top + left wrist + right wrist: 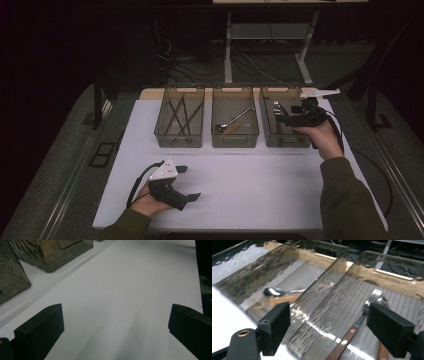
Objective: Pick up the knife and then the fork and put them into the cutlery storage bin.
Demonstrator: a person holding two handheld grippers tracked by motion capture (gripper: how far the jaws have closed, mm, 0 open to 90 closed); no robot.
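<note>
Broadly, a white worktop (240, 185) carries three clear, smoke-tinted bins side by side along its far edge. The left bin (179, 117) holds several thin dark sticks lying lengthwise. The middle bin (235, 117) holds a spoon (273, 292) with a wooden handle, lying aslant on the ribbed floor. The right bin (285, 120) holds a wooden-handled fork (352, 333), its metal head toward the bin's far end.

Over the right bin hangs the right claw (278, 111), held in the person's right hand (325, 137) and pointing left across the bin. Its jaws stand wide apart with nothing pressed between them; seen from the right gripper view, the fork lies on the bin floor below and between the two black pads, its head just beside the right-hand pad, and I cannot tell whether that pad touches it. The claw (329, 332) there looks along the wall shared by the middle and right bins.

Near the worktop's front left, the left claw (187, 182) rests low over the bare white surface in the person's left hand (147, 200), well apart from the bins. Its jaws are spread wide too, holding nothing, with only plain worktop between the pads (40, 330).
</note>
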